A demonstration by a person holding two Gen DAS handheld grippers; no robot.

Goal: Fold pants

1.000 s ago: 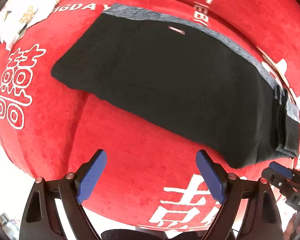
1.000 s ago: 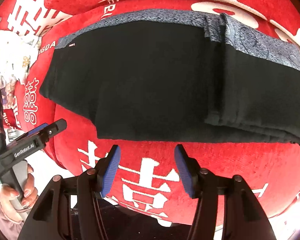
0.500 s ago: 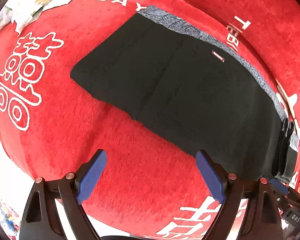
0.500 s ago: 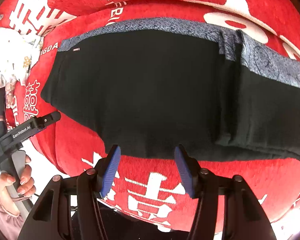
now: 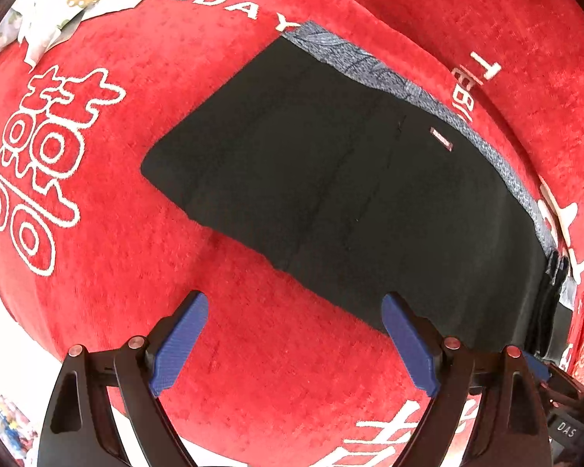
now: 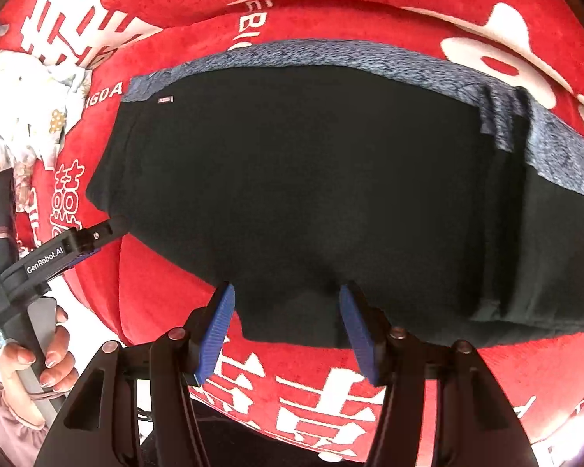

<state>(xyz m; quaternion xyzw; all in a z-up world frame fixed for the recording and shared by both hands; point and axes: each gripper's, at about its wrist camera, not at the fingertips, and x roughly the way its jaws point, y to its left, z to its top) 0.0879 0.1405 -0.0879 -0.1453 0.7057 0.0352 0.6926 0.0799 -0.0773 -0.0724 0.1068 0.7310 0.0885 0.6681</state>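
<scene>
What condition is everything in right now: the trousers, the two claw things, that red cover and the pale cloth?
pants: folded, lying flat on the blanket, held by neither gripper.
left gripper: open, empty, at the pants' near edge.
right gripper: open, empty, its fingers either side of the pants' near edge.
blanket: spread out under the pants.
floral cloth: crumpled, beside the pants.

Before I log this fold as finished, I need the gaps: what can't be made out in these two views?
- Pants: right end cut off by the right wrist view's edge.
- Layer count: the stack at the pants' right end in the left wrist view is too dark.
- Small label: too small to read.
- Patterned cloth: cut off at left.
</scene>
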